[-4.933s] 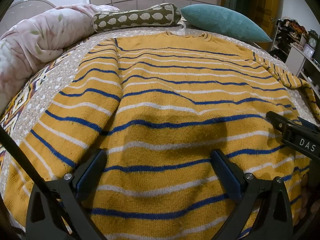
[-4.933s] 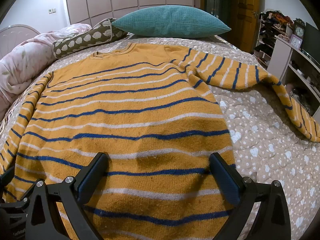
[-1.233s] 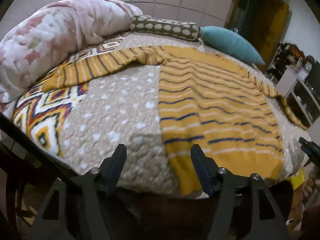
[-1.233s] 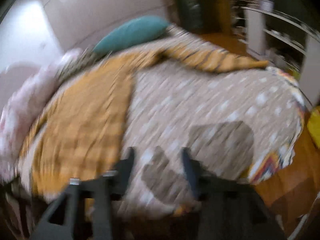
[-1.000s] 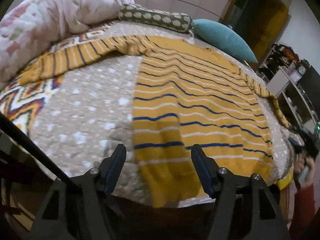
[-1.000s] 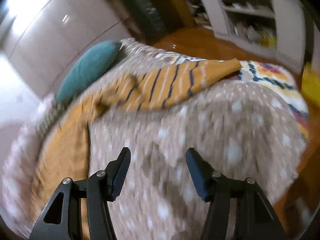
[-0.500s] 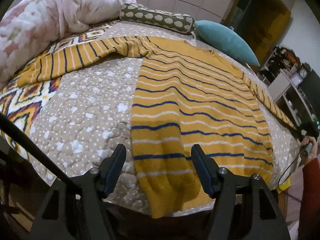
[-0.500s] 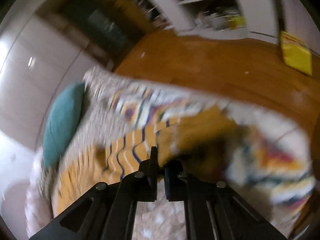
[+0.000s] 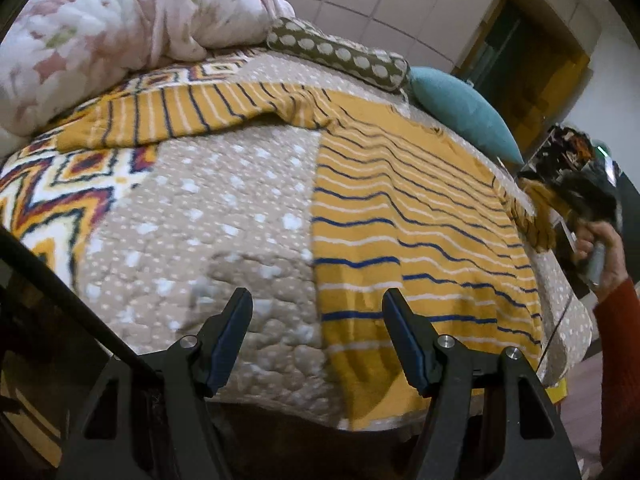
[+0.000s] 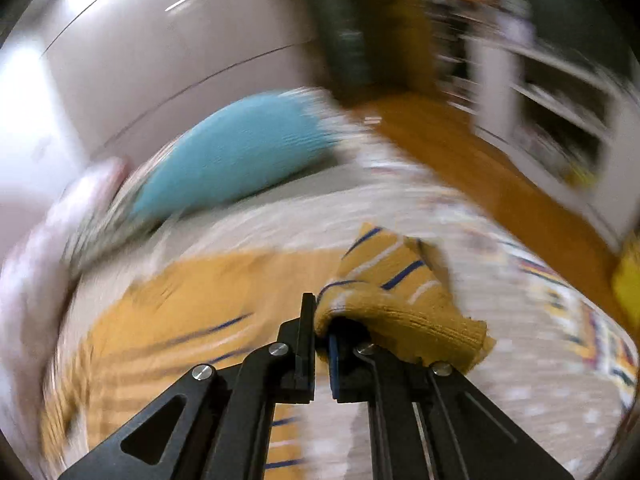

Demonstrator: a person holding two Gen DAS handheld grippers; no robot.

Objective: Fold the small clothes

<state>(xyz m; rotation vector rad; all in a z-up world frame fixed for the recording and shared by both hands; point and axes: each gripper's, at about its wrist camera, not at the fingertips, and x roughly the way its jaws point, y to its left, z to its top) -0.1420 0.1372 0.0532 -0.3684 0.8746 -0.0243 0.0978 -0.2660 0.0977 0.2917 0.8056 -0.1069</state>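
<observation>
Barely begun: yellow striped sweater [image 9: 400, 208] spread flat on the bed [image 9: 208, 216], no fold laid. Right tongs [image 10: 322, 336] pinching the sleeve cuff [image 10: 400, 300] at 3 o'clock; left tongs [image 9: 316, 340] spread, empty, near the hem at 6 o'clock. Both sleeves, body left.

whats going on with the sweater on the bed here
A person is folding a yellow striped sweater spread flat on the bed. The right gripper is shut on the cuff of the right sleeve and holds it lifted off the bedspread. The left gripper hangs open near the sweater's hem, holding nothing. The left sleeve lies stretched out flat.
</observation>
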